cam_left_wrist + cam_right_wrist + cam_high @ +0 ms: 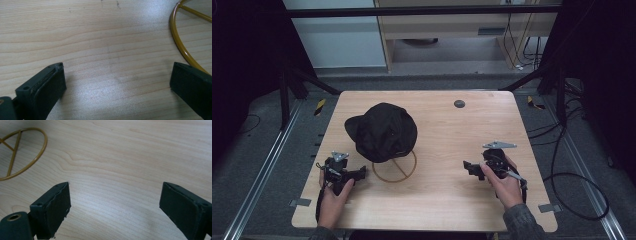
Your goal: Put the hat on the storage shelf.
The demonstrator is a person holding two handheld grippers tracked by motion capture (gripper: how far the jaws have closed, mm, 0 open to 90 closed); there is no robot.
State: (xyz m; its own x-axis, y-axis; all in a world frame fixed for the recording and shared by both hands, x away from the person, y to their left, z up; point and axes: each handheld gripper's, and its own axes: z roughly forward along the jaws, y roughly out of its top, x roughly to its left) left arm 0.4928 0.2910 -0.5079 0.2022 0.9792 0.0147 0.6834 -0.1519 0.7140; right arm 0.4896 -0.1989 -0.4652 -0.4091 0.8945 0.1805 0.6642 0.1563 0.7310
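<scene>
Dark room, black drapes at both sides, pale cabinets and loose cables beyond the far edge. Wooden table (447,145) fills the middle of the high view, light grain, with a small dark round plug (459,104) set into it near the far edge. Black cap (384,131) sits left of centre, brim pointing to the far left, perched on a gold wire stand whose ring base (394,167) lies flat on the wood and shows at the cap's near side, with spokes crossing inside it. Person's two hands come in from the near edge, well apart. Left gripper (360,173) rests low on the table, just beside the ring's left rim and pointing toward it, not touching the cap; in the left gripper view its jaws stand wide apart with bare wood between them, and the ring (178,40) curves past the right jaw. Right gripper (467,166) is held at the right side of the table, pointing left toward the stand, clear of it; in the right gripper view the jaws are spread wide, nothing between them, and the ring (37,155) lies off at the upper left.
</scene>
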